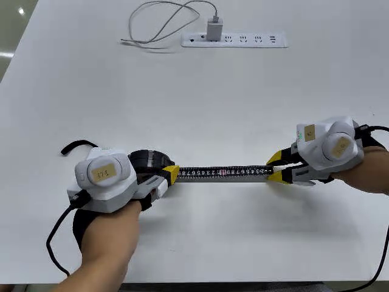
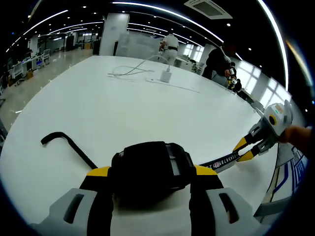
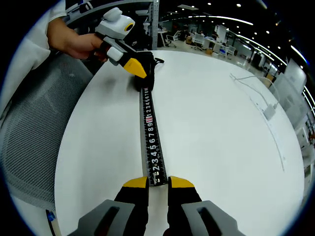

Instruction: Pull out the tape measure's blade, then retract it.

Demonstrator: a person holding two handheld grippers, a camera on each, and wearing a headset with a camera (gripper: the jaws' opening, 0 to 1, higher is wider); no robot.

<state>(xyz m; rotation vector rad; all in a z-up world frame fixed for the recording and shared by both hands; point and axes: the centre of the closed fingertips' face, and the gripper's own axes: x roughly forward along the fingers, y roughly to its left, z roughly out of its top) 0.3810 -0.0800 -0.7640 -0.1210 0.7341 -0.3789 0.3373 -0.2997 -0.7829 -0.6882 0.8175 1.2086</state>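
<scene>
We see the left gripper [image 2: 152,170] with its fingers clenched around the black case of the tape measure [image 1: 149,160], which sits low over the white table [image 1: 200,91]. The blade [image 3: 151,132] is drawn out across the table to the right gripper [image 3: 157,183], whose fingers pinch its end.

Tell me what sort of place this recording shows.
Probably a large open-plan office or lab hall: a white table with a power strip, long ceiling light strips, and rows of desks behind.
</scene>
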